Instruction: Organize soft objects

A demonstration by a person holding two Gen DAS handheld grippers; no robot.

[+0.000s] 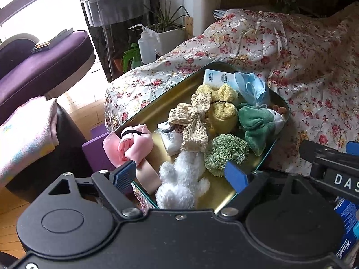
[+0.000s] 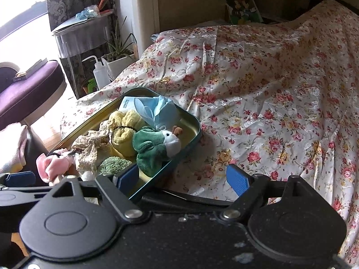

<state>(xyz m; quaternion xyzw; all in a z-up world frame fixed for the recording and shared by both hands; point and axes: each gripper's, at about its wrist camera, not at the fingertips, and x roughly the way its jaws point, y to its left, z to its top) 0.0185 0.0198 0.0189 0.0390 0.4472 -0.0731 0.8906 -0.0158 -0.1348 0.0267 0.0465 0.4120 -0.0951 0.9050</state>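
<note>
A teal tin tray with a gold inside lies on the floral bedspread. It holds a white plush toy, a green knitted scrubber, a green plush duck, a yellow cloth roll, a beige lace bow, a pink cloth bundle, blue face masks and tissue packs. My left gripper is open just above the white plush, empty. My right gripper is open and empty over the tray's near right rim, next to the duck.
A purple chaise and a folded pink blanket are at the left. A plant pot, squeeze bottle and green sprayer stand by the bed's far left corner. A blue tissue pack shows at lower right.
</note>
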